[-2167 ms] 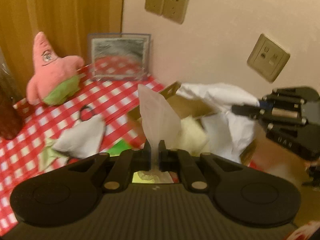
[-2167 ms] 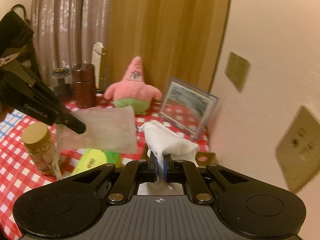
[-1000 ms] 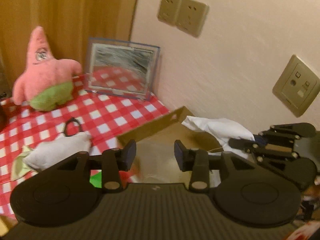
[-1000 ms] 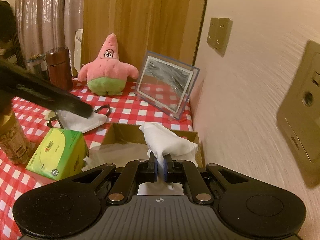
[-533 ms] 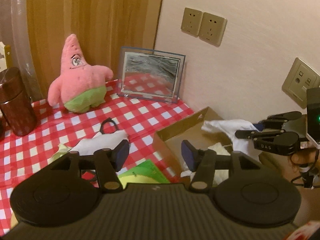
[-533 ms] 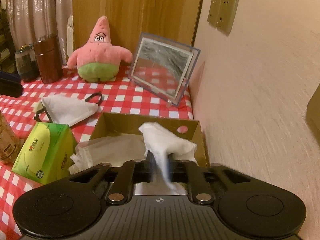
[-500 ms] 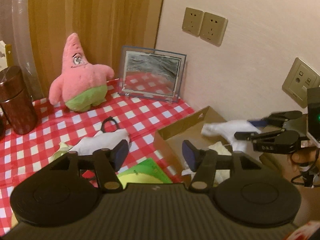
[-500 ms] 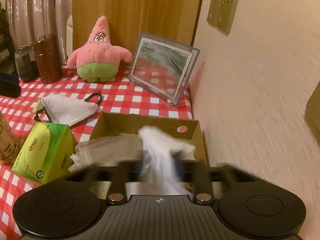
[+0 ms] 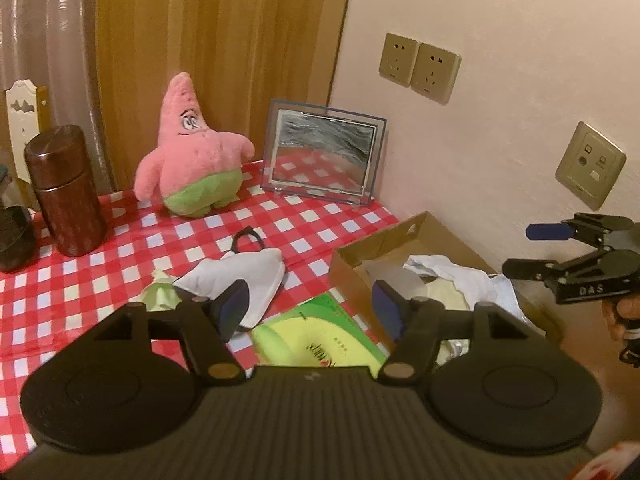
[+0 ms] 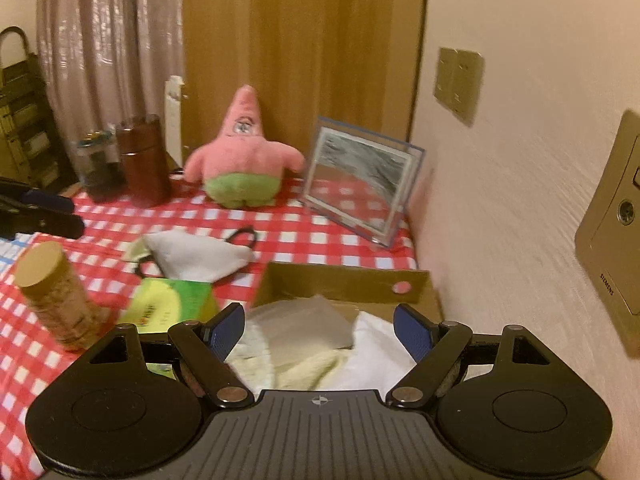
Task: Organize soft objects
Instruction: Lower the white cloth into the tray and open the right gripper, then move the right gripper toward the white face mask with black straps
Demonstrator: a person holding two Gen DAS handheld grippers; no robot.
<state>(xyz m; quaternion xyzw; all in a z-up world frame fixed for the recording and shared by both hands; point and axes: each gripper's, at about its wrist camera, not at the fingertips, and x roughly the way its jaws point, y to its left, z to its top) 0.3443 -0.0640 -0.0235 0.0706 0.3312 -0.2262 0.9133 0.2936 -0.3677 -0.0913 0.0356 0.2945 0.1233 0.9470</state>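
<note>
From the left wrist camera, the left gripper (image 9: 310, 306) is opening, its blue-padded fingers (image 9: 233, 307) spreading with nothing between them. Beyond its left finger a white face mask (image 9: 244, 278) is lying on the red checked tablecloth (image 9: 120, 248), apart from the pad; a green tissue pack (image 9: 316, 340) is sitting in the gap below the fingers. The cardboard box (image 9: 372, 246) is standing to the right, with white cloths (image 9: 452, 276) lying inside. The right gripper (image 9: 532, 250) is hovering past the box, jaws apart. A pink starfish plush (image 9: 192, 160) is sitting at the back beside a framed picture (image 9: 324, 156).

From the right wrist camera, the right gripper (image 10: 320, 326) is opening over the box (image 10: 340, 282), and the cloths (image 10: 304, 356) are lying loose below its fingers (image 10: 414, 334), untouched. The mask (image 10: 196, 256) is resting left of the box.
</note>
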